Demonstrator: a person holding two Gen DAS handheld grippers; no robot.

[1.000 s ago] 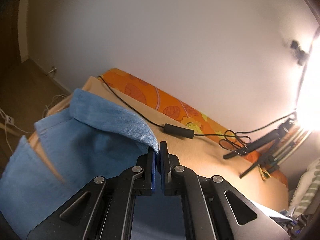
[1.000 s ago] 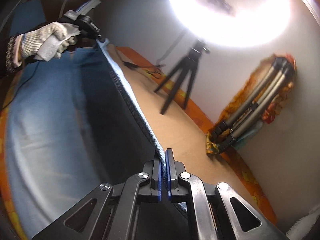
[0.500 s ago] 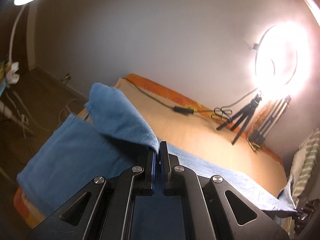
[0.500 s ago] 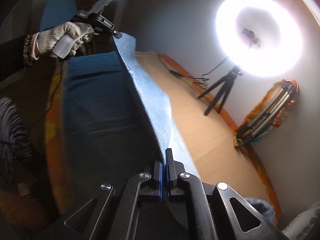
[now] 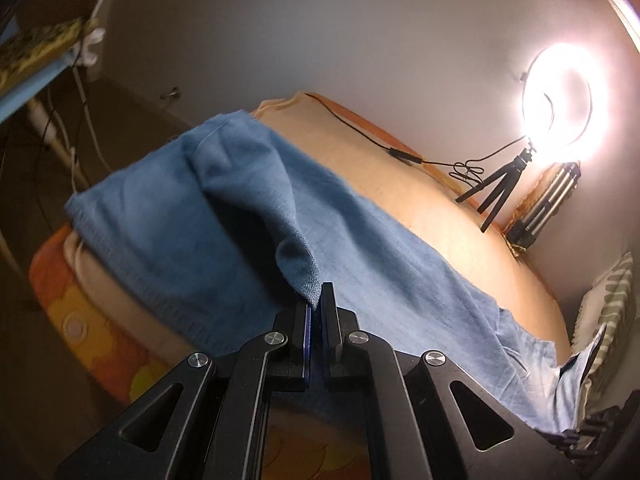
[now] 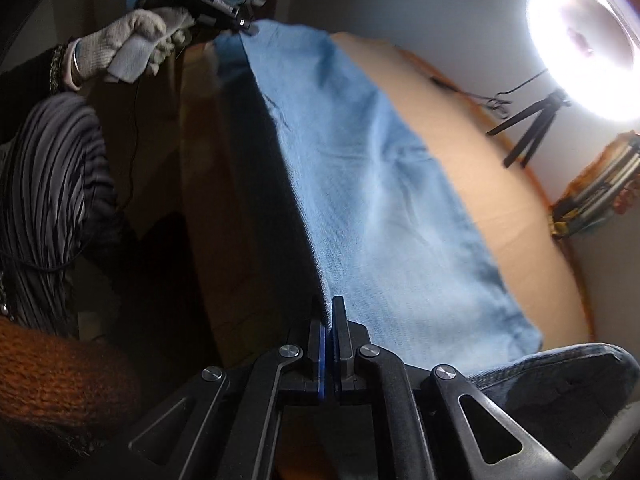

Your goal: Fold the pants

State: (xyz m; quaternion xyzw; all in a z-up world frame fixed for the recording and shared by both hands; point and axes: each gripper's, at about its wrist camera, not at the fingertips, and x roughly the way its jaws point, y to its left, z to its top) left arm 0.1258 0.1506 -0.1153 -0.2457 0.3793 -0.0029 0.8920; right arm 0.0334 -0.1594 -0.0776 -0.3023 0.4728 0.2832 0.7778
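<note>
clearly both grippers are pinching the same long edge of the blue pants (image 5: 360,248), one at each end, so the fabric can travel as a straight line. left gripper (image 5: 316,300) has its jaws pressed together on a corner, cloth running off toward 11 o'clock. right gripper (image 6: 328,316) is clamped on the edge too. the pants lie across the tan bed cover (image 5: 440,200), with a ring light (image 5: 564,96) at 2 o'clock.

Dim room; ring light (image 5: 558,98) glare upper right, fisheye edges dark, blurry.
</note>
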